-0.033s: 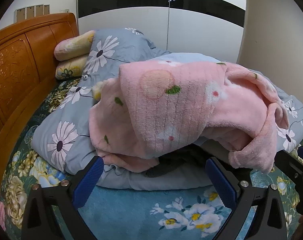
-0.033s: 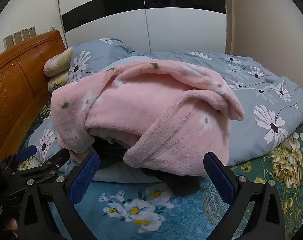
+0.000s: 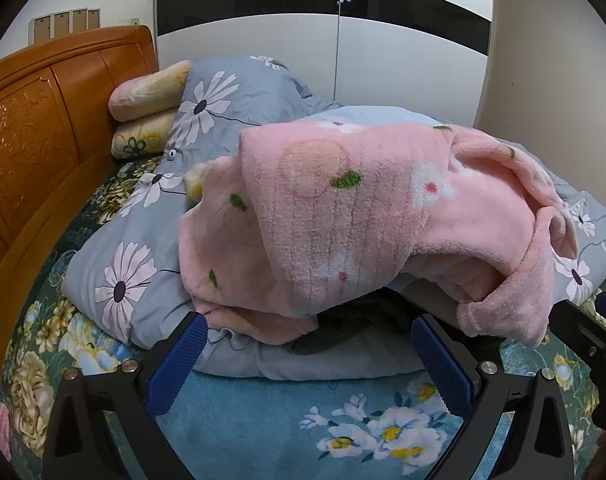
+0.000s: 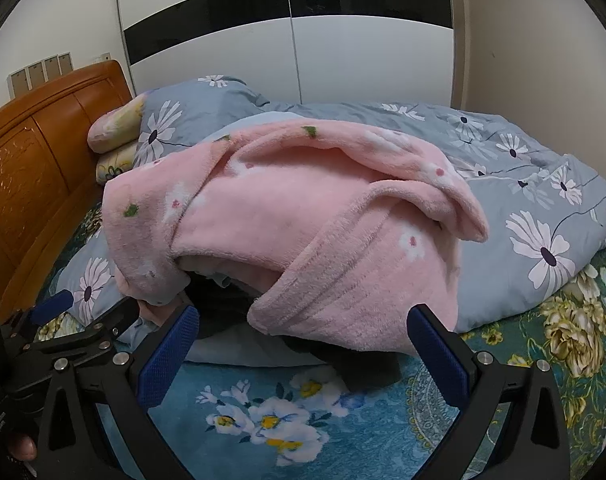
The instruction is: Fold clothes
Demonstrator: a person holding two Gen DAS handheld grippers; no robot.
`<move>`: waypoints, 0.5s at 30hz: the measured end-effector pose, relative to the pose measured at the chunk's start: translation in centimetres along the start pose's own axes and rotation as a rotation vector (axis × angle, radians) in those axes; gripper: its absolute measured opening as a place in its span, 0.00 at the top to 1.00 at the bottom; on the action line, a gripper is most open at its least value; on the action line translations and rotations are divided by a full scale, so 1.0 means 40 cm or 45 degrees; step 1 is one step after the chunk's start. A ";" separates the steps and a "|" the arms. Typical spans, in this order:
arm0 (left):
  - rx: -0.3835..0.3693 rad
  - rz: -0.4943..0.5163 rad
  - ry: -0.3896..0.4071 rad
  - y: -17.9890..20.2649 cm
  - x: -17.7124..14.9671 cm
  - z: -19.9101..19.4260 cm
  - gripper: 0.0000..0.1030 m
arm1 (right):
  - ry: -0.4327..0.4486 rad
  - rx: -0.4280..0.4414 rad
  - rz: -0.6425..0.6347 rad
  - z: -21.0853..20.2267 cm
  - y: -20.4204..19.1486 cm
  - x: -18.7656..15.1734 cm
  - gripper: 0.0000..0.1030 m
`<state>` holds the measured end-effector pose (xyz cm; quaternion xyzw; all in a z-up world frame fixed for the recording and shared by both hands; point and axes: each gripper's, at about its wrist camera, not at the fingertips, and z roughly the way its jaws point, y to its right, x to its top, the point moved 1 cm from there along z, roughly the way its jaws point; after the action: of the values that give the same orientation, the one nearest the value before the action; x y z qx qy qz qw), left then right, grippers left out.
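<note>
A pink fleece garment with flower prints lies crumpled on top of a pile of clothes on the bed; it also shows in the right wrist view. Dark clothing and a pale blue garment lie under it, mostly hidden. My left gripper is open and empty, just in front of the pile's near edge. My right gripper is open and empty, in front of the hanging pink sleeve. The left gripper also shows at the left of the right wrist view.
A grey-blue daisy-print duvet is heaped behind and to the right of the pile. Two pillows lean on the wooden headboard at left. A teal floral sheet lies in front. A white wardrobe stands behind.
</note>
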<state>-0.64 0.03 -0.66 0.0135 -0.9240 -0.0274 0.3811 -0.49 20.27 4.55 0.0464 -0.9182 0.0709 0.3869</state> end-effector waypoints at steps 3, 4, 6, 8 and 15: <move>-0.028 -0.016 0.007 0.000 0.000 -0.004 0.00 | -0.001 0.003 -0.001 -0.003 -0.007 0.002 0.00; -0.038 -0.021 0.009 0.000 0.000 -0.005 0.00 | -0.001 0.004 -0.001 -0.004 -0.009 0.003 0.00; -0.057 -0.031 0.014 0.000 -0.001 -0.008 0.00 | 0.003 0.010 -0.002 -0.012 -0.011 0.002 0.00; -0.055 -0.035 0.037 0.001 -0.007 -0.018 0.00 | 0.005 0.017 -0.002 -0.008 -0.017 -0.001 0.00; -0.082 -0.087 0.050 -0.012 -0.008 -0.033 0.00 | 0.016 0.001 -0.017 -0.033 -0.028 -0.004 0.00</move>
<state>0.52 -0.47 0.01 0.0335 -0.9140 -0.0699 0.3982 0.71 19.38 5.45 0.0521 -0.9154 0.0690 0.3931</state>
